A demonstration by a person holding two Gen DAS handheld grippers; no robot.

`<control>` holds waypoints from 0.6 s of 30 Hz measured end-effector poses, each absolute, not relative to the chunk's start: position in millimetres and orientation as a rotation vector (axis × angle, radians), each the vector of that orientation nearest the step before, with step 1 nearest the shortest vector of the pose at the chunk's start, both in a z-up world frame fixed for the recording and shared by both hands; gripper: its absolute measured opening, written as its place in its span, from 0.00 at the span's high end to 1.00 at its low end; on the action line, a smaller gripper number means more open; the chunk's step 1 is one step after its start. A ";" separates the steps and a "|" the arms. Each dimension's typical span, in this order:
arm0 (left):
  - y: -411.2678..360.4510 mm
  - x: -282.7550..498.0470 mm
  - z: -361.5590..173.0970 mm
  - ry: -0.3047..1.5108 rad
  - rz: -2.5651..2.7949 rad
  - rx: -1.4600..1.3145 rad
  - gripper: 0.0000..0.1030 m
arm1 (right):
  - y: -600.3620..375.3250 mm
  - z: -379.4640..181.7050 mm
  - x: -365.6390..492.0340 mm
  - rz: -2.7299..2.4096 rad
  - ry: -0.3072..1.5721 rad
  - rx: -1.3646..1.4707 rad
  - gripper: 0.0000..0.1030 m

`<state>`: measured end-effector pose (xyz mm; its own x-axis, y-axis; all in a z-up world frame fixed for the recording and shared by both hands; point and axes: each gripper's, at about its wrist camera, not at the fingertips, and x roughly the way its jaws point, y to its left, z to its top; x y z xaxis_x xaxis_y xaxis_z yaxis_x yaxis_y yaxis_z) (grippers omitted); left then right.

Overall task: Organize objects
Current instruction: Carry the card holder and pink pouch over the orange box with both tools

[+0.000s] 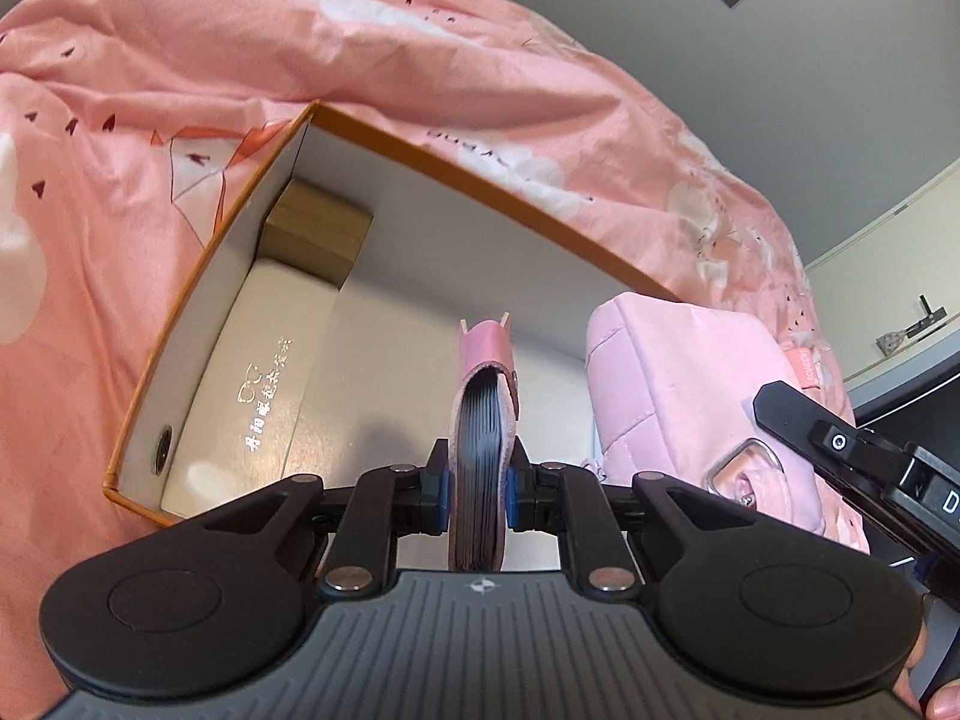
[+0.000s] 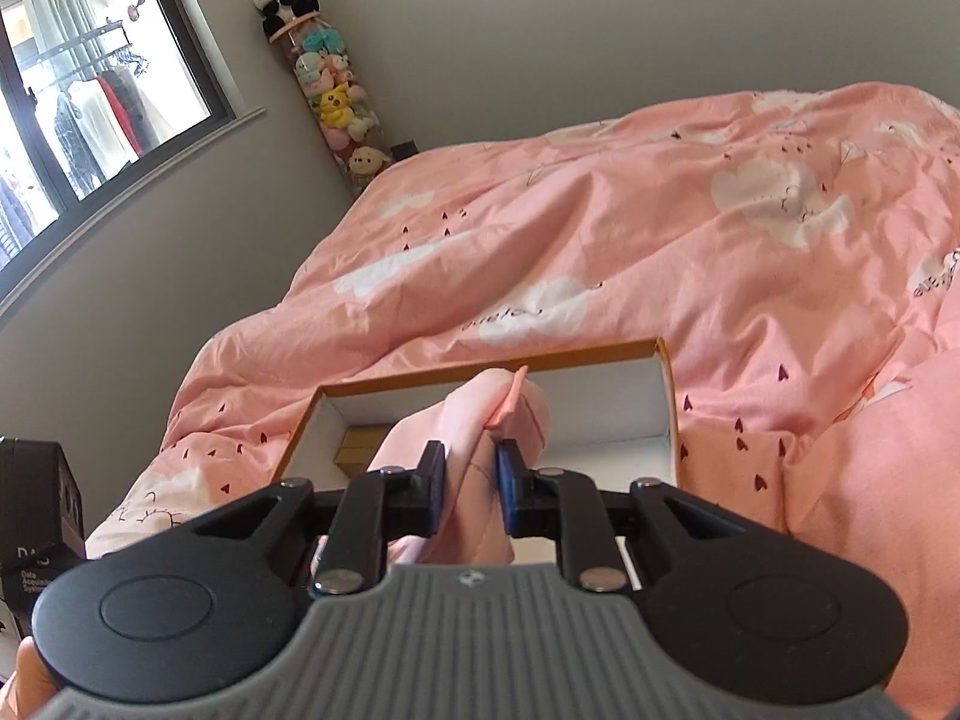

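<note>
A pink duvet (image 2: 600, 228) covers the bed; on it lies the open orange-rimmed box (image 1: 456, 174), the landmark here; inside it, against the near-left wall, lies a cream case (image 1: 252, 384), with a tan block (image 1: 318, 228) in the far-left corner; at the box's right end hangs a quilted pink pouch (image 1: 672, 384), grasped by the right gripper (image 2: 471, 480) jaws; over the box's middle, the left gripper (image 1: 477, 492) jaws clench a small pink card wallet (image 1: 483, 372), upright on edge.

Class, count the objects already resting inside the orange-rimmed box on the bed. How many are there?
2: a white case lying along the box's left wall, and a small tan box in the far left corner. The held items may hide more.
</note>
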<state>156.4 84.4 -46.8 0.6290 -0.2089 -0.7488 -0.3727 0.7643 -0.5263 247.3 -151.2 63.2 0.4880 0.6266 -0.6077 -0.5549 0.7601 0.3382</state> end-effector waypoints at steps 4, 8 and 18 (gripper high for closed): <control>87.6 162.6 -60.8 0.947 0.117 -0.758 0.82 | -147.6 53.5 252.2 0.717 0.798 0.095 0.81; 87.2 166.4 -70.2 0.994 0.135 -0.757 0.82 | -145.5 45.8 254.7 0.723 0.818 0.096 0.81; 98.7 169.0 -62.9 1.054 0.154 -0.681 0.58 | -139.0 26.6 258.5 0.730 0.869 0.088 0.81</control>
